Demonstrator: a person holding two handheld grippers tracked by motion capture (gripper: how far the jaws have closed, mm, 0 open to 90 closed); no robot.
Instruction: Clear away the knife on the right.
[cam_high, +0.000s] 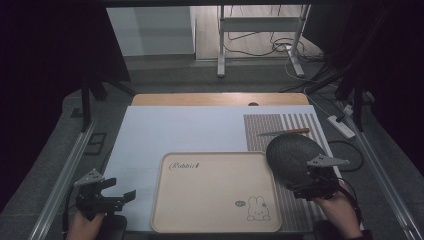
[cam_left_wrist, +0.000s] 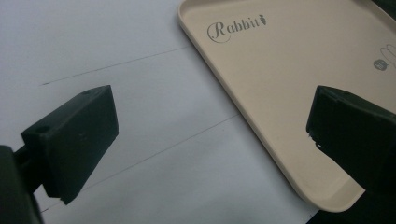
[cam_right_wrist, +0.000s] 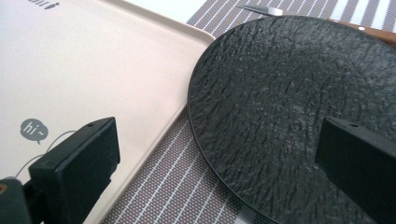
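A beige tray (cam_high: 200, 200) printed with "Rabbit" and a bunny lies at the middle front of the table. A black, rough-textured round plate (cam_high: 292, 152) rests on a striped placemat (cam_high: 270, 127) to its right, its edge close to the tray's right rim. My right gripper (cam_high: 307, 182) is open at the plate's near side; in the right gripper view one jaw is over the plate (cam_right_wrist: 289, 93) and the other over the tray (cam_right_wrist: 93, 70). My left gripper (cam_high: 120, 189) is open and holds nothing, just left of the tray's near left corner (cam_left_wrist: 280, 93).
A knife (cam_high: 285, 132) with a wooden handle lies on the placemat behind the plate; its blade tip (cam_right_wrist: 261, 8) also appears in the right gripper view. A pale mat (cam_high: 185, 130) covers the table. Metal rails run along both sides.
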